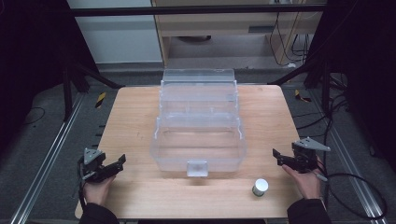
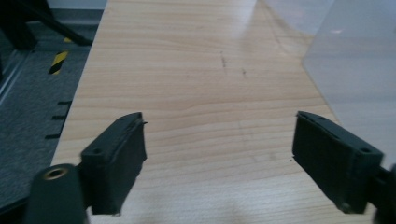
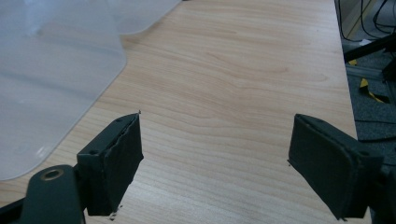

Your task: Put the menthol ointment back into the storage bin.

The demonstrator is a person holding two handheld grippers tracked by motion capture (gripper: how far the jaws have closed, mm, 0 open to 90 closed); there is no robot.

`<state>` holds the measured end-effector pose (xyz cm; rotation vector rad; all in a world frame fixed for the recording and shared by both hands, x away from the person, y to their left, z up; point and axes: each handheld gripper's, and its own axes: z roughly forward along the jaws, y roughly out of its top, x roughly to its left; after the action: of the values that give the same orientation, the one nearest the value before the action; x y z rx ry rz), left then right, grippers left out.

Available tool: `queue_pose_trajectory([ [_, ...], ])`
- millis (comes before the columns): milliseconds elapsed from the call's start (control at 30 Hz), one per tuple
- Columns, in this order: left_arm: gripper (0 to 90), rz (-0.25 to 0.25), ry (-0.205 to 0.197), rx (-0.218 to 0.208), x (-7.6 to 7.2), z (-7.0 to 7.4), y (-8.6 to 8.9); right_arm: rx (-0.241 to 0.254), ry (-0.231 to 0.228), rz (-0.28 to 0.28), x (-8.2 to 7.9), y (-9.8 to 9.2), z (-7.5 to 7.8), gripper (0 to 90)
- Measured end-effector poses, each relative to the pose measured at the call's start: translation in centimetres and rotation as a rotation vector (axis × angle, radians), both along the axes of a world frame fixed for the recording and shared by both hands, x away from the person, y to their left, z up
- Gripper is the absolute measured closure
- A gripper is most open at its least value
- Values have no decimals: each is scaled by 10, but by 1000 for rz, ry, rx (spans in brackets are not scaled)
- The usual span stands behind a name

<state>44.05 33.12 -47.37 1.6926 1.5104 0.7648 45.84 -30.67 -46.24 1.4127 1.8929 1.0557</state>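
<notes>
High view shows my left gripper [image 1: 122, 160] and right gripper [image 1: 275, 153], jaws apart and empty, flanking the clear box [image 1: 198, 122], the small jar [image 1: 259, 186] within my right's reach.

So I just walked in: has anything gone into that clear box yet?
Done: the clear box stands open. In hand: nothing; left gripper and right gripper are open beside it. Left: the small white-capped container sits on the table; the box looks empty.
</notes>
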Motion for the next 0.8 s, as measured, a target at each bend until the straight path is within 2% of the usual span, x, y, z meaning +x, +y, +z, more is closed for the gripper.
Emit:
queue_pose_trajectory([
  [67,122,28,3,53,-1,-3,-2,-4,-7,13,-1,0,4,178],
  [133,110,45,15,68,-1,-4,-3,-4,-14,23,-2,1,8,179],
  [200,104,58,31,56,-1,-4,-3,-6,-13,28,-2,1,10,180],
  [233,102,61,32,43,-1,-3,-2,-11,1,49,-3,3,14,182],
  [333,93,64,29,50,-2,-1,-2,-42,6,81,-6,5,22,190],
  [467,91,73,36,49,-2,-1,-1,-44,12,114,-8,7,33,195],
  [600,93,58,40,51,-2,-1,-2,-59,31,142,-9,7,38,207],
  [667,95,40,43,54,0,-1,-4,-74,60,176,-10,8,43,213],
  [800,98,25,47,62,0,-1,-6,-75,79,211,-11,9,47,213],
])
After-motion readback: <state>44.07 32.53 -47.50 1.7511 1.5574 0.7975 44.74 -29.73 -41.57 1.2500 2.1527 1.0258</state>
